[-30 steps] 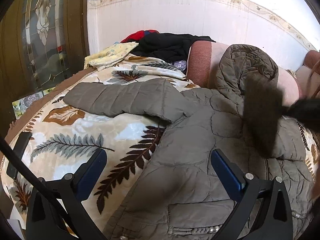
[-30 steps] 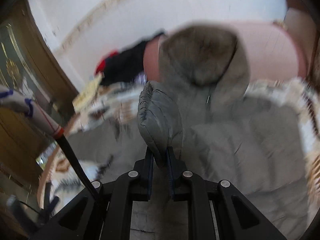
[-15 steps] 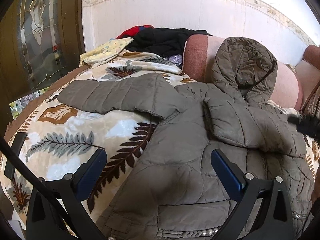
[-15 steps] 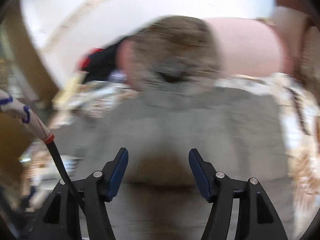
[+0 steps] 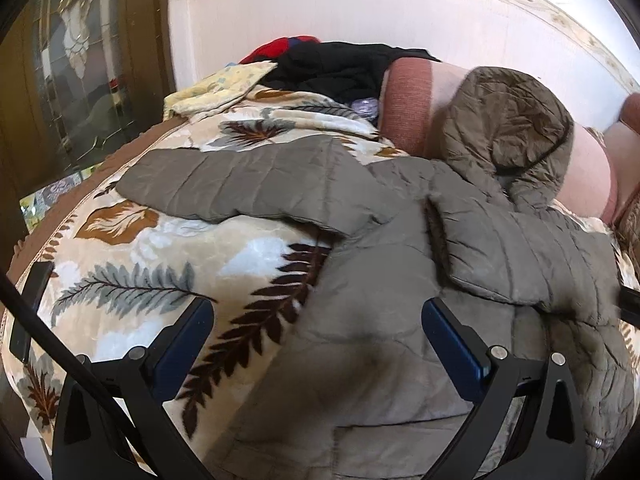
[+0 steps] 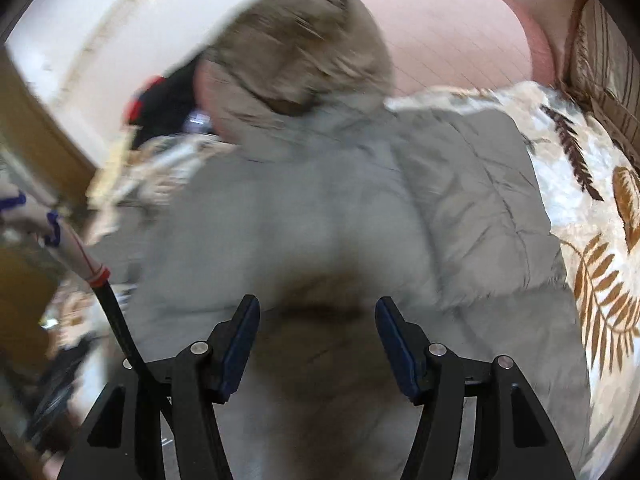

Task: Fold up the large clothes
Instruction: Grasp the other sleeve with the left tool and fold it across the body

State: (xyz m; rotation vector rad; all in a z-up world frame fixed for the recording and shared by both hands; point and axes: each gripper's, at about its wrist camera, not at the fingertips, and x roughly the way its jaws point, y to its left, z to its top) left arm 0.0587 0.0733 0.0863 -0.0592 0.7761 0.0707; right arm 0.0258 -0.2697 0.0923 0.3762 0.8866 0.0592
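A big grey-brown puffy coat with a hood (image 5: 400, 280) lies flat on the leaf-print blanket (image 5: 160, 280). The left gripper (image 5: 316, 344) and right gripper (image 6: 318, 340) hang over the coat, jaws wide apart, holding nothing.

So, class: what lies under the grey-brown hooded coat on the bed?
Under the coat lies a leaf-print blanket, showing around its edges. The hood leans on a pink cushion. Whatever lies beneath the coat's middle is covered and cannot be seen.
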